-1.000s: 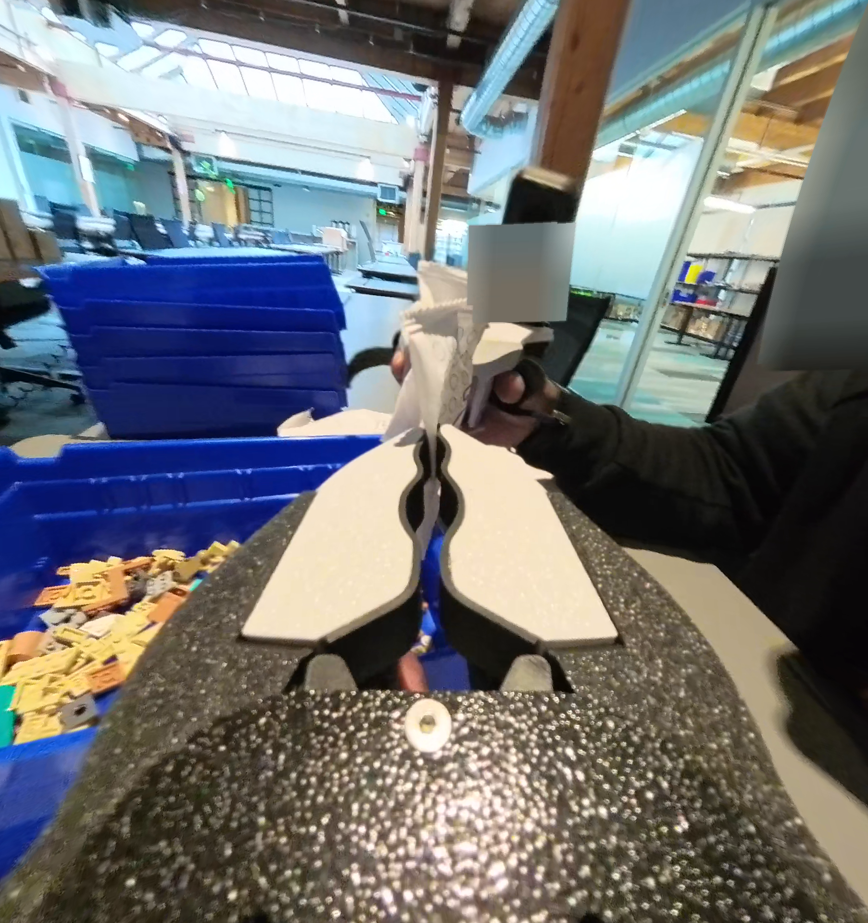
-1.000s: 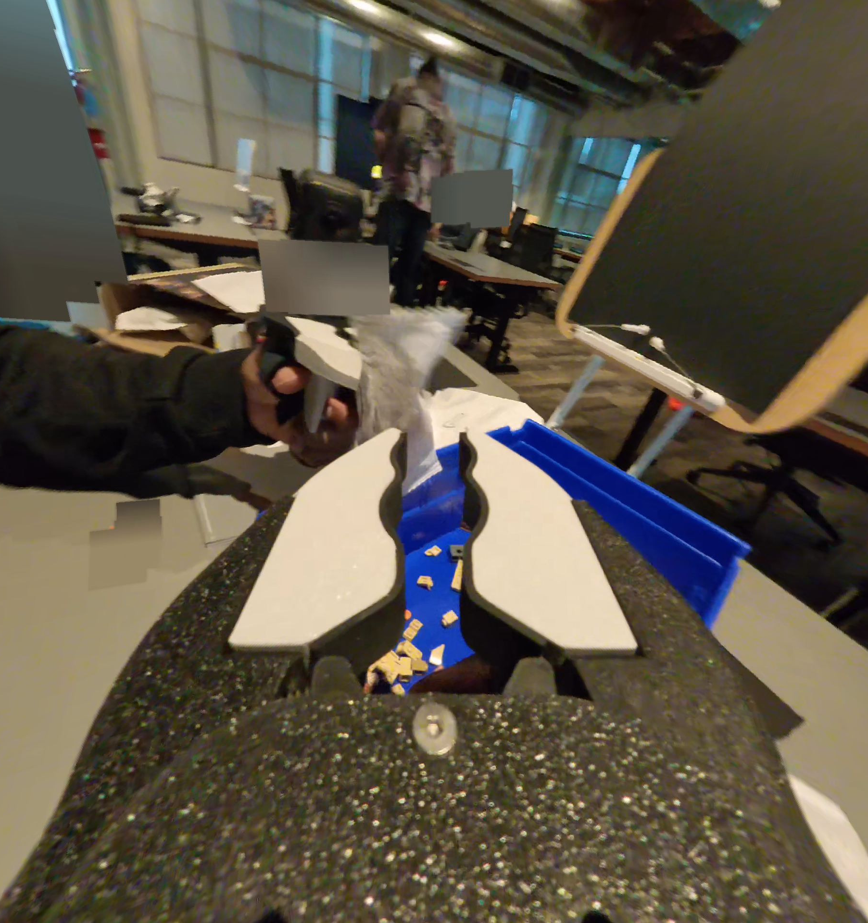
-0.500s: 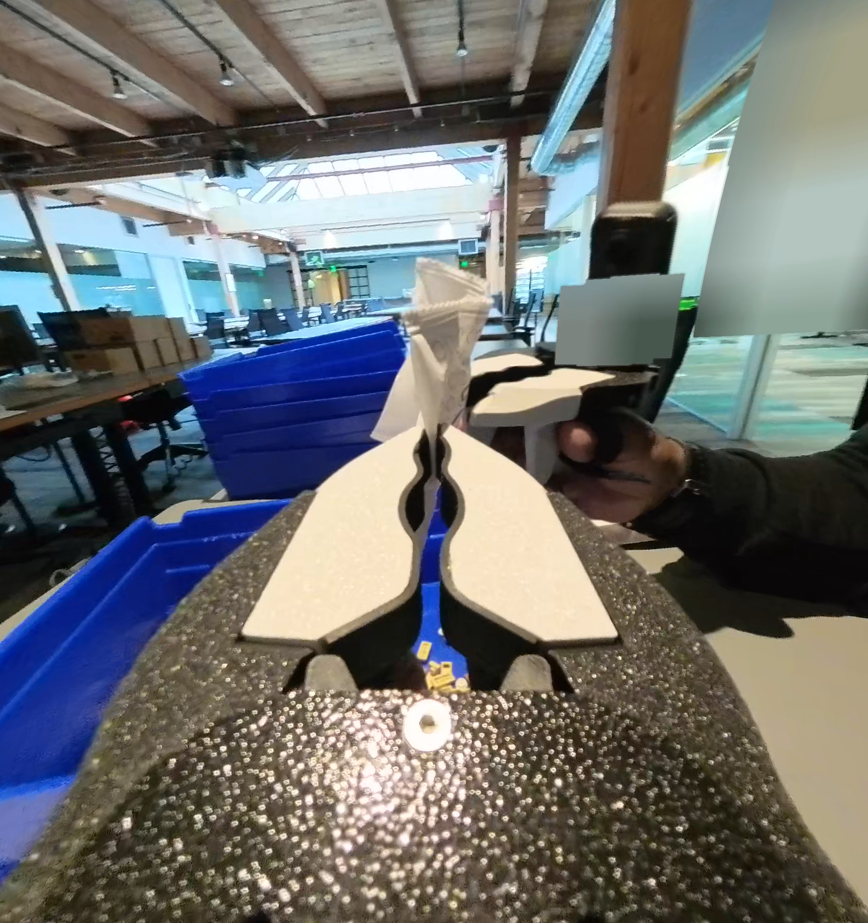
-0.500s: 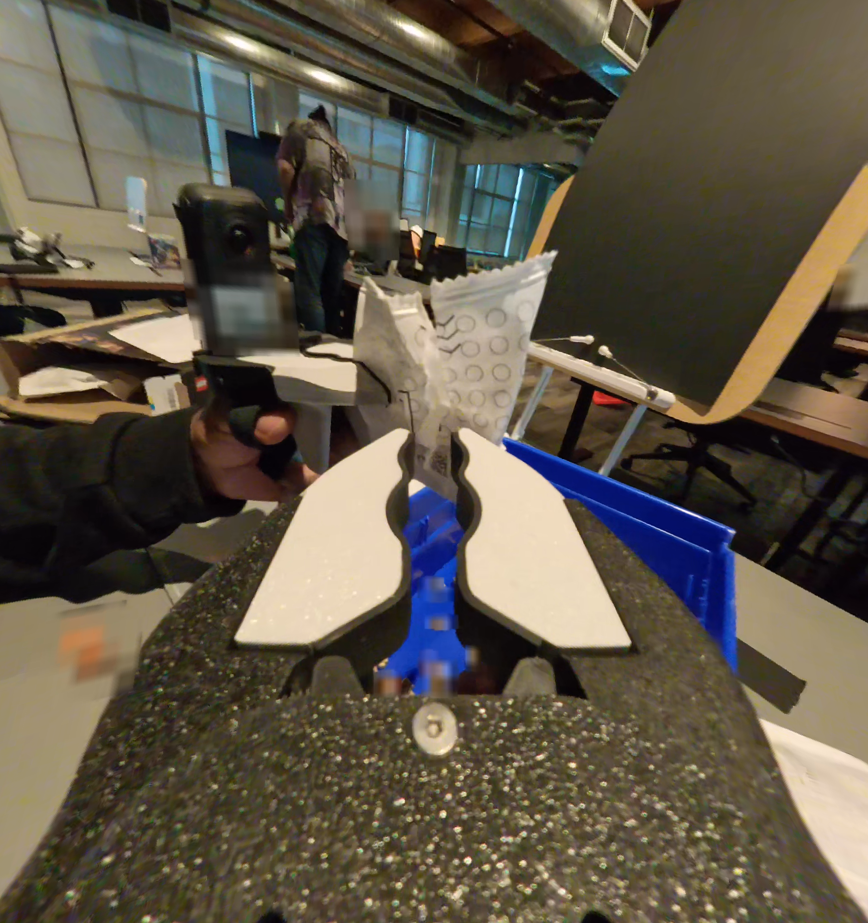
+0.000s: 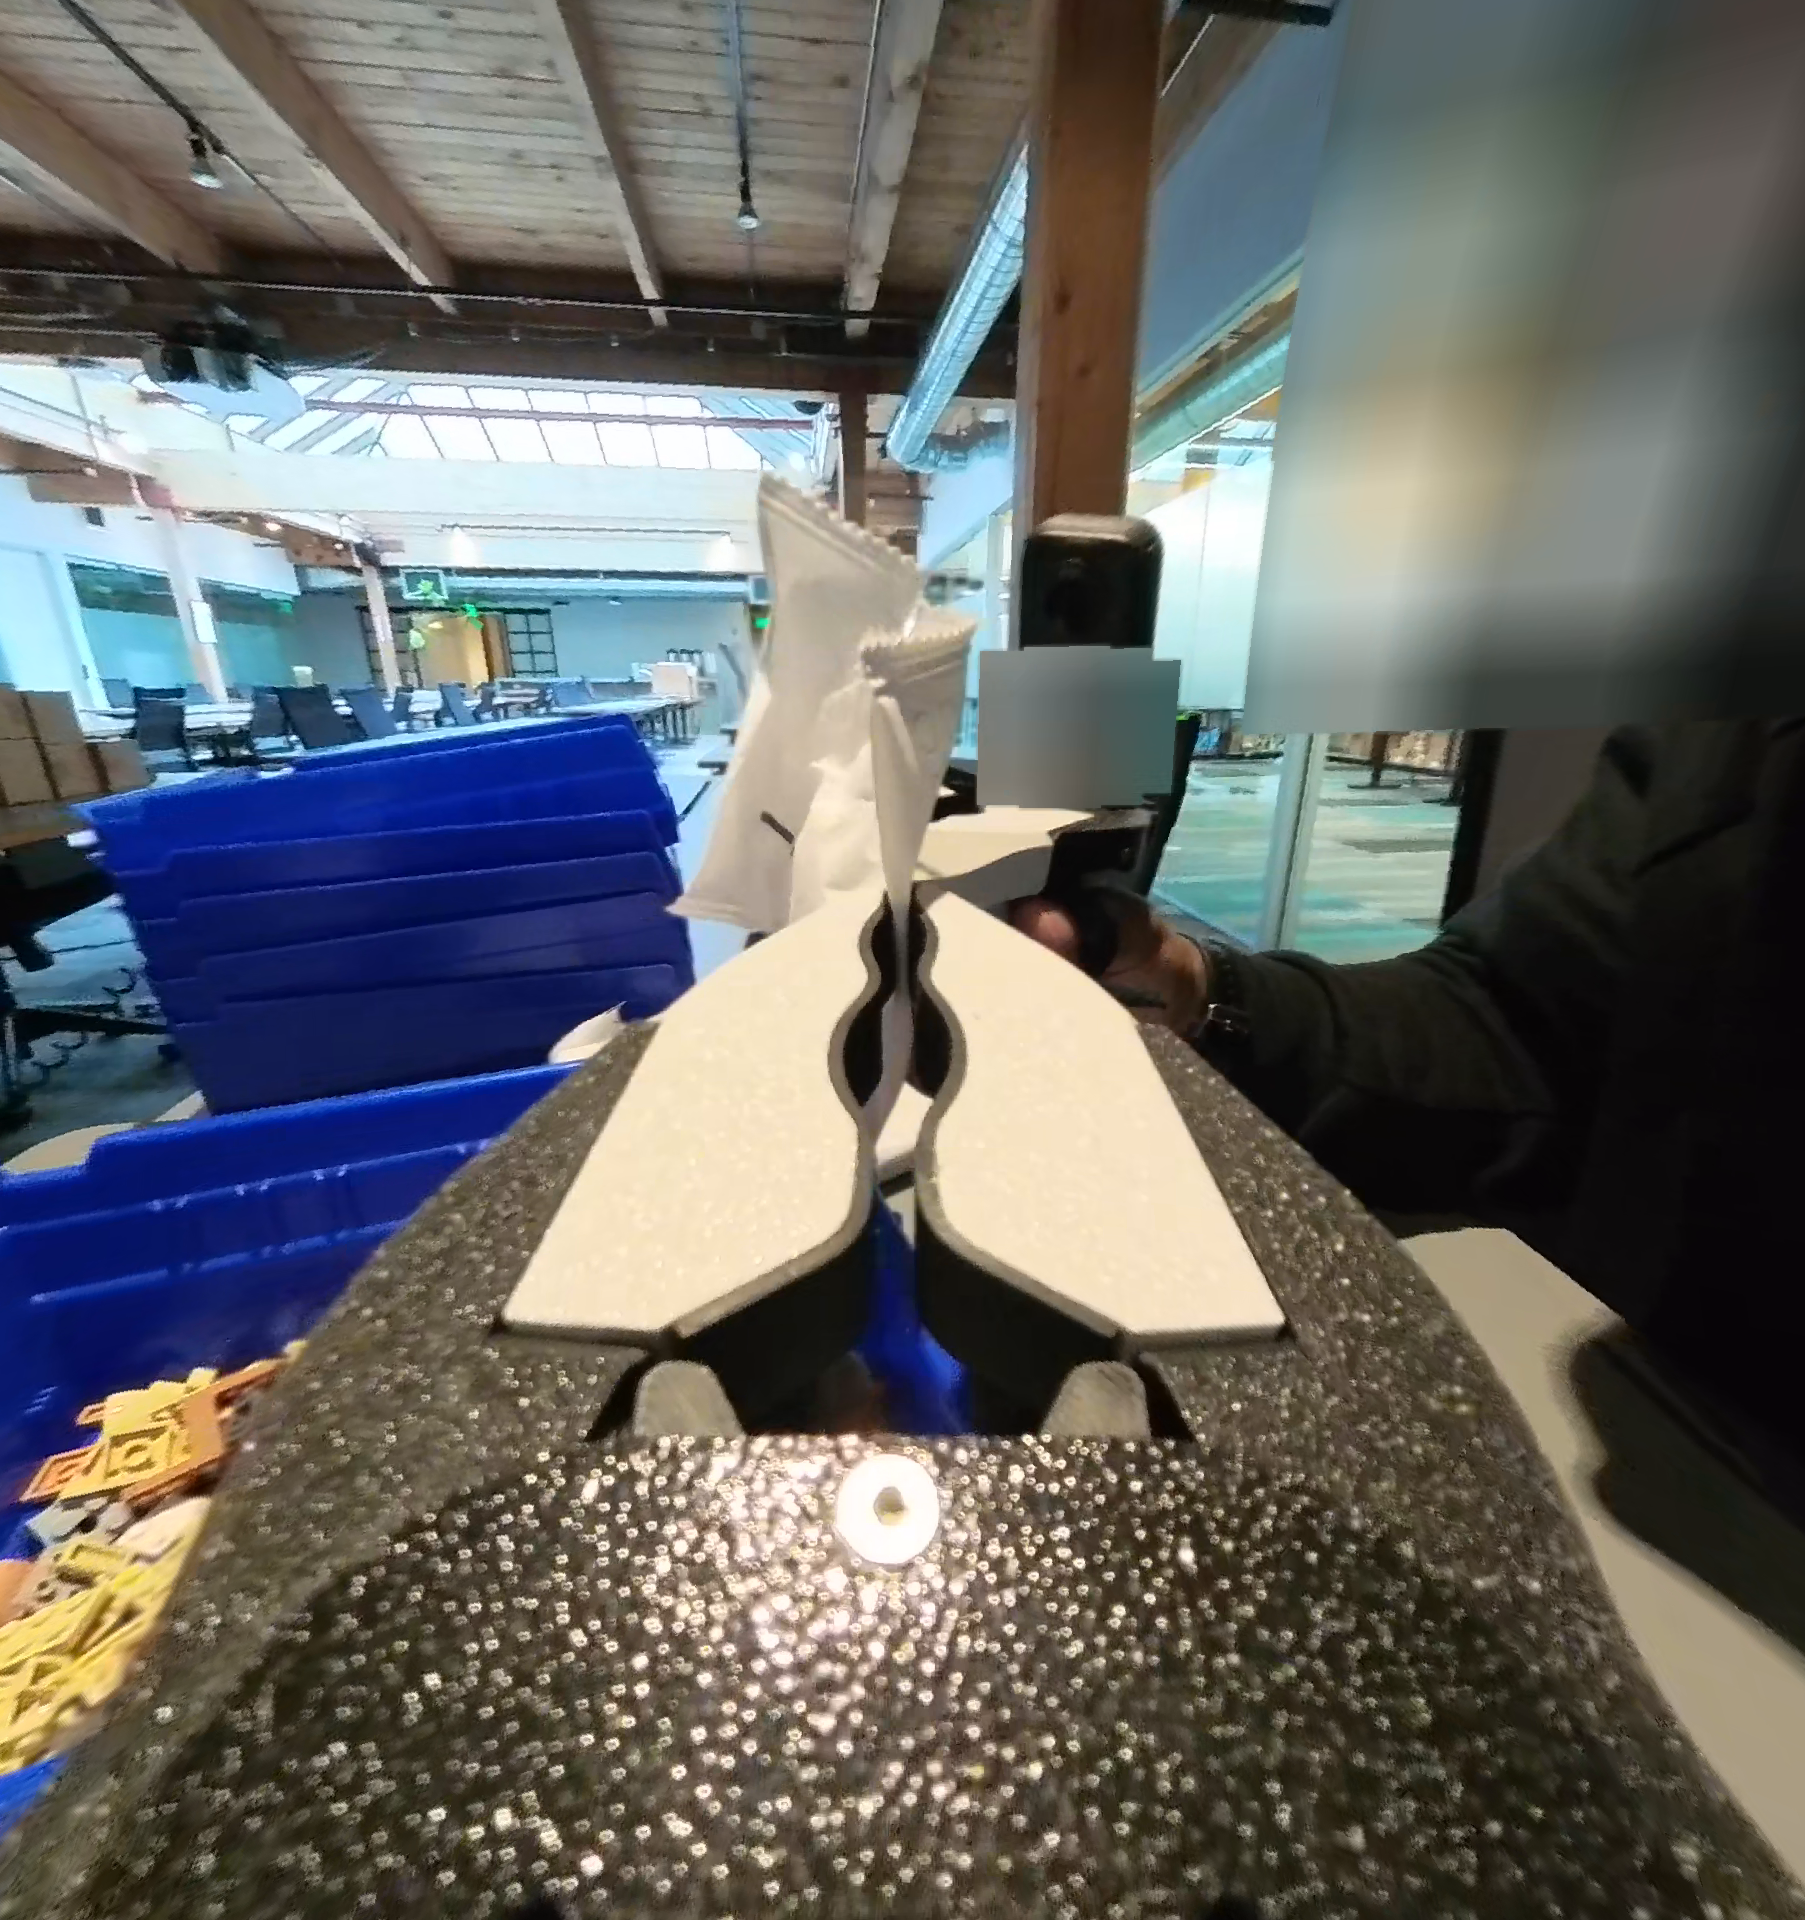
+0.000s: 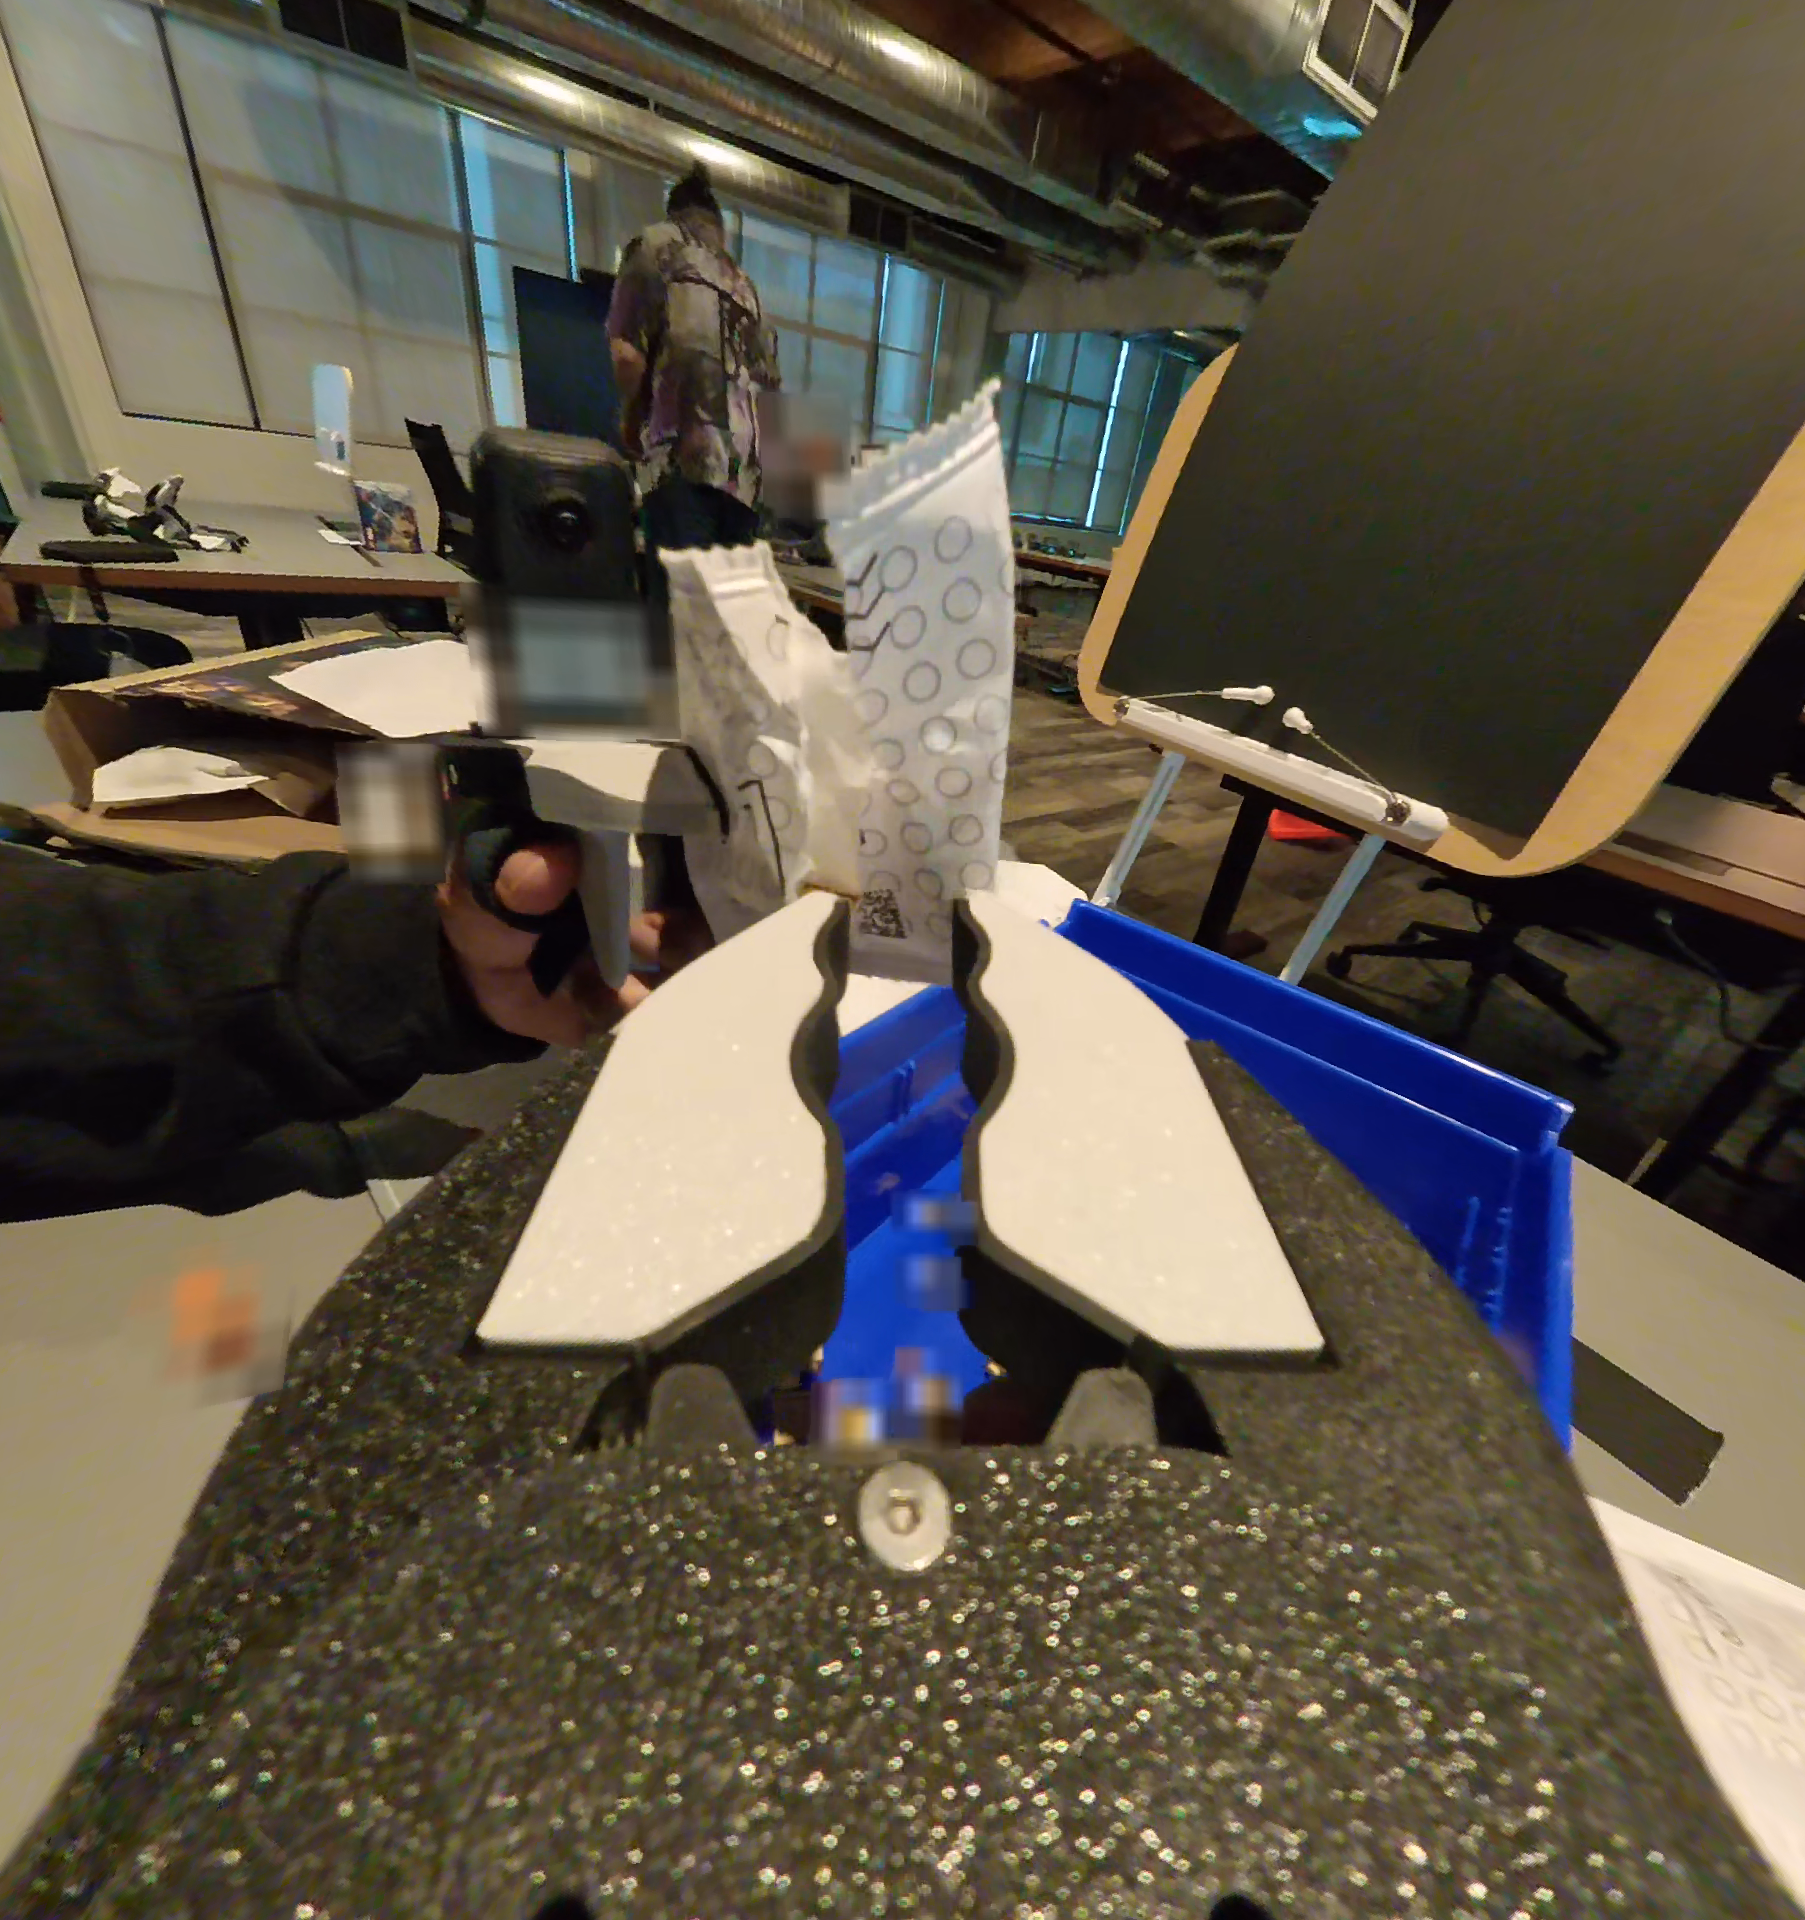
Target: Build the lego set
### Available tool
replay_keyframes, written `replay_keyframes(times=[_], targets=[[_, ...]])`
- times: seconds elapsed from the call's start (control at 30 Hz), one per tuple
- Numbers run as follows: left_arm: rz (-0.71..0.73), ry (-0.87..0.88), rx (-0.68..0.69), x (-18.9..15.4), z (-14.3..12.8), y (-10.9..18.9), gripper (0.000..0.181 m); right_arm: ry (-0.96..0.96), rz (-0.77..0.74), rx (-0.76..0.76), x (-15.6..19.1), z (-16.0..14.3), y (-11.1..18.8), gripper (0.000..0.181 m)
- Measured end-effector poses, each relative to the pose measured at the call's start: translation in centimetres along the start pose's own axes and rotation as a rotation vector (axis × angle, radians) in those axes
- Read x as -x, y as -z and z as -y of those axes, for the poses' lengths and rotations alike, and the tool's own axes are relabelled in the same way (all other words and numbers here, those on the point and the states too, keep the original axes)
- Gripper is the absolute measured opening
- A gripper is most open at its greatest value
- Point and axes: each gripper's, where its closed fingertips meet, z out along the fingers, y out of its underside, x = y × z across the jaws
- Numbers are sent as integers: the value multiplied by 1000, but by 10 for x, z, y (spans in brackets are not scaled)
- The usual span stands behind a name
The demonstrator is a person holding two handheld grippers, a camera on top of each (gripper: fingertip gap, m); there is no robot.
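Open office space stretches behind your grey table (image 6: 67,1455). At seven o'clock in the left view, the blue bin (image 5: 150,1278) holds loose bricks (image 5: 67,1621); nothing is assembled yet. Your left gripper (image 5: 893,914) pinches the torn white bag (image 5: 825,748) at twelve o'clock. Your right gripper (image 6: 898,914) is parted around the bag's lower edge; whether it touches I cannot tell. I judge this bag nearly emptied, with building all ahead.

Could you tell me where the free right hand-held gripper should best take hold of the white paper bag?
Probably the bag's lower edge just ahead of the right hand-held gripper, approached straight forward: the bag stands upright, pinched by the left hand-held gripper, with that flat edge facing the open jaws.
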Motion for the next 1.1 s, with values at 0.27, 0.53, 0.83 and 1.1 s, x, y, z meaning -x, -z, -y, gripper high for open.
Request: replay_keyframes(times=[0.27, 0.53, 0.83, 1.1], targets=[[-160, -9, 20, -16, -7, 11, 0, 56, 77, 16, 16, -4, -1, 19], [-344, -79, 96, -44, -18, 17, 0, 154, 155, 17, 40, -5, 3, 19], [-459, -66, 156, -58, -22, 24, 0, 210, 151, 2, 53, -6, 1, 18], [-541, 8, 129, -57, -20, 22, 0, 161, 93, -27, 42, -5, 3, 3]])
